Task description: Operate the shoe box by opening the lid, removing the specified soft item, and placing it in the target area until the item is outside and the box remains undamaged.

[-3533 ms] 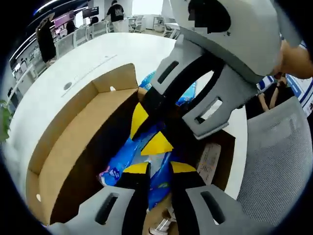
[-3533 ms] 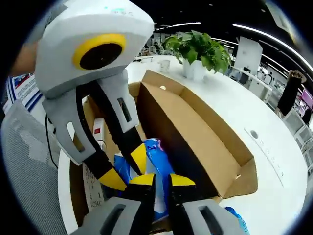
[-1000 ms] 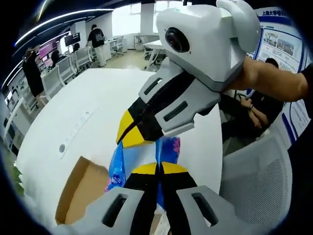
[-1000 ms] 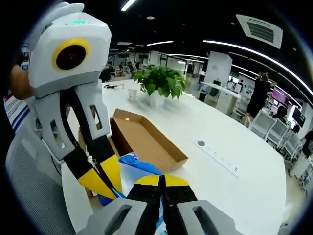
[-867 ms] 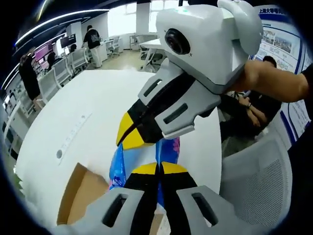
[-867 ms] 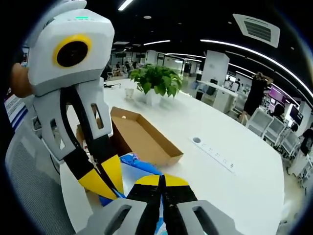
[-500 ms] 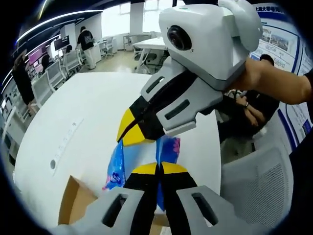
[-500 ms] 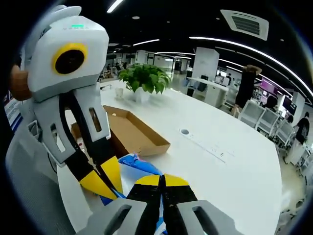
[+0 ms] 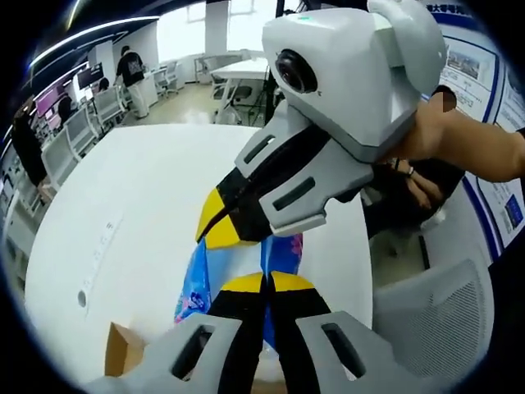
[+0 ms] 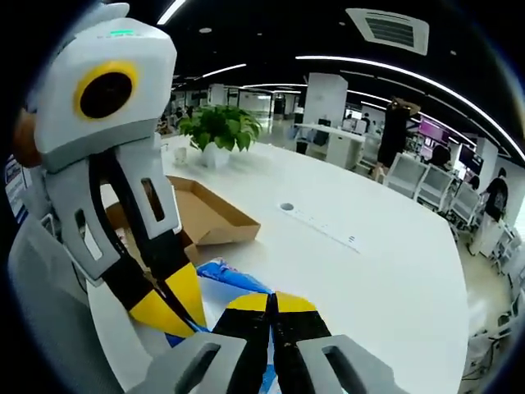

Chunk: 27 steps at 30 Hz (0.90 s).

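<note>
Yellow-tipped jaws of my left gripper (image 9: pixel 265 283) stand pressed together at the bottom centre of the left gripper view, pinching the blue soft pack (image 9: pixel 199 275), which rises just above them. My right gripper (image 10: pixel 271 302) reads the same in the right gripper view: tips together at bottom centre, clamped on the blue pack's edge (image 10: pixel 234 277). In each view the other gripper crosses the frame; in the left gripper view the right one comes down from upper right, its yellow tip against the top of the pack. So both grippers hold the one item, and it hangs in the air above the white table (image 9: pixel 139 189). Shoe box (image 10: pixel 209 212) sits left of centre in the right gripper view, lid open, cardboard showing no tear that I can see; a corner of it (image 9: pixel 123 361) peeks in at lower left of the left gripper view. My judgement: lid opened and item lifted clear are done, placing it in the target area is left. I cannot make out any marked target on the table. Most of the pack is hidden behind the jaws, its print is unreadable, and the box interior is blocked by the left gripper. Potted plant (image 10: pixel 215 130) stands beyond the box at upper left.
</note>
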Each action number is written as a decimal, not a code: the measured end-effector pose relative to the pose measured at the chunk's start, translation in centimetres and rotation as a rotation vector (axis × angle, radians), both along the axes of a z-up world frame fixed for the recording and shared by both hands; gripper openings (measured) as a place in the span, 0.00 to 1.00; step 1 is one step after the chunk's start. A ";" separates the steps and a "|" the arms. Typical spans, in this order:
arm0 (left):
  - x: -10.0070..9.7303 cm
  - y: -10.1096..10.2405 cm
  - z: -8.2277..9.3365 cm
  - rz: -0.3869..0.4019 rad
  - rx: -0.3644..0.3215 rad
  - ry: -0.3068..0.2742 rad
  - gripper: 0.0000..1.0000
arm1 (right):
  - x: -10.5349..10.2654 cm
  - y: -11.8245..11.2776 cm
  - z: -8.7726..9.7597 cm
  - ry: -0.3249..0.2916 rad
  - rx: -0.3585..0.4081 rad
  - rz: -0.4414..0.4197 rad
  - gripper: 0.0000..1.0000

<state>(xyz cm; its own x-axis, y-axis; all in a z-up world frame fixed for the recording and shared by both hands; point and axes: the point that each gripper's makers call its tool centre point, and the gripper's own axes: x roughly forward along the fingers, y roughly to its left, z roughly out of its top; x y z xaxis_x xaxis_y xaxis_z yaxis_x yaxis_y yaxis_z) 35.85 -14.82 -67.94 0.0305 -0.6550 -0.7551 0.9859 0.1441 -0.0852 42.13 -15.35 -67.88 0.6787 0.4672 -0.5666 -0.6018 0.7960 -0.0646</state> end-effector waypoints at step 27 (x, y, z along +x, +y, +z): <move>1.6 -6.2 -3.2 -0.050 -0.005 0.039 0.00 | 1.3 -5.7 -3.1 0.086 0.018 -0.079 0.00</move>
